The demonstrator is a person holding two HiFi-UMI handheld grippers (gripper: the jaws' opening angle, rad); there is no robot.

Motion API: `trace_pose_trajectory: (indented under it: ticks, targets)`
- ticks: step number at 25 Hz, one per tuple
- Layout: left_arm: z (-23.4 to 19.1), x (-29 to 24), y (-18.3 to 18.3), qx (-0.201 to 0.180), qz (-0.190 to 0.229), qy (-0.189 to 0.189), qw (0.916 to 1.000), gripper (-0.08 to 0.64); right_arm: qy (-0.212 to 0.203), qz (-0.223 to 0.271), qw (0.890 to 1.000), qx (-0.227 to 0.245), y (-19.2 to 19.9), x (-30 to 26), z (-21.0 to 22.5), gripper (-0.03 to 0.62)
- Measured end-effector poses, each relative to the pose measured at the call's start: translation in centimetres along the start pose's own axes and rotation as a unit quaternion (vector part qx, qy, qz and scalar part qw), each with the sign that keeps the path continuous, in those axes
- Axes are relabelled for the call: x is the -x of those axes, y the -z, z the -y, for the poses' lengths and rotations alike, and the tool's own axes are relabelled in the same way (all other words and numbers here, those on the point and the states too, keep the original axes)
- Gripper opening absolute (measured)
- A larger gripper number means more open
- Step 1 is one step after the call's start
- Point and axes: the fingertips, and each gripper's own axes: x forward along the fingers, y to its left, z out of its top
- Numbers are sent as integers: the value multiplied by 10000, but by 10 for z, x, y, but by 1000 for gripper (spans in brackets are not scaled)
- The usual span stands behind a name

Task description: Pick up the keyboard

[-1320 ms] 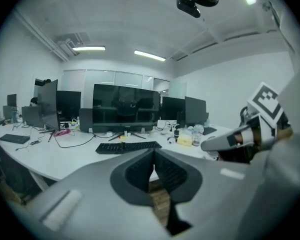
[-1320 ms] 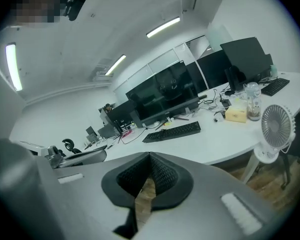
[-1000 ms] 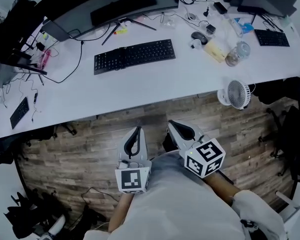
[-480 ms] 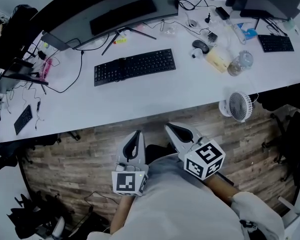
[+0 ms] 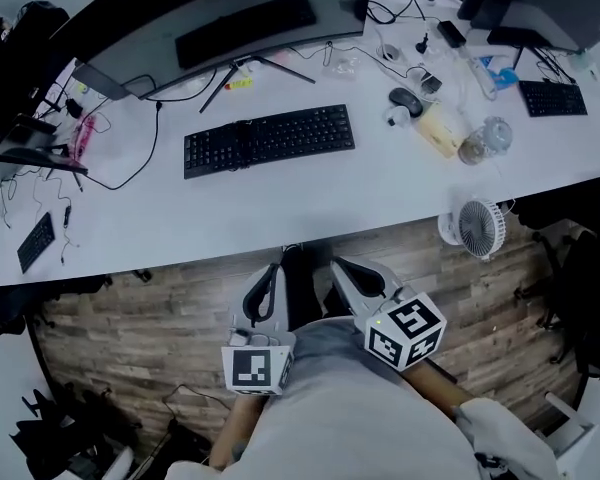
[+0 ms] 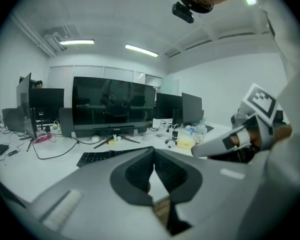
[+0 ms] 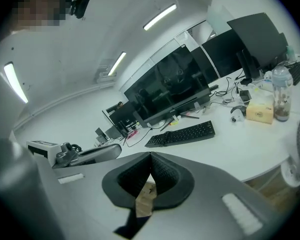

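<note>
The black keyboard (image 5: 270, 140) lies flat on the white desk (image 5: 310, 193) in front of the curved monitor; it also shows as the keyboard (image 6: 107, 156) and the keyboard (image 7: 182, 133) in the two gripper views. My left gripper (image 5: 276, 264) and right gripper (image 5: 338, 264) are held side by side close to the person's body, over the wooden floor, short of the desk's front edge. Both are shut with nothing between the jaws. The left gripper (image 6: 154, 150) and right gripper (image 7: 150, 155) point toward the desk.
A wide curved monitor (image 5: 220, 18) stands behind the keyboard. To the right are a mouse (image 5: 404, 96), a yellow box (image 5: 442, 126) and a bottle (image 5: 483, 140). A small fan (image 5: 473, 226) hangs at the desk edge. Cables and a small keyboard (image 5: 35, 241) lie at left.
The head view has shifted a little, so the desk sits slightly lower and further right in the frame. Both grippers stay shut near the body.
</note>
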Motion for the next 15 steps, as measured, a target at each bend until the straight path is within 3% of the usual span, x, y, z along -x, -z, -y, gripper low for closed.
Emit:
trace_pose_trajectory:
  ticks: [6,13,15]
  targets:
    - [-26,-30,-27,-145,86,250,9995,0,280,16,9995,166,-22,-29,-1,-11]
    - [-52,-67,-58,-225,221,877,9956,0,633,-113,9961,611,-53,-66,-3,-5]
    - [-61,-80,-65,-20,191,1057,9942,0,701,-64,9953,665,-64,-76,-2,-3]
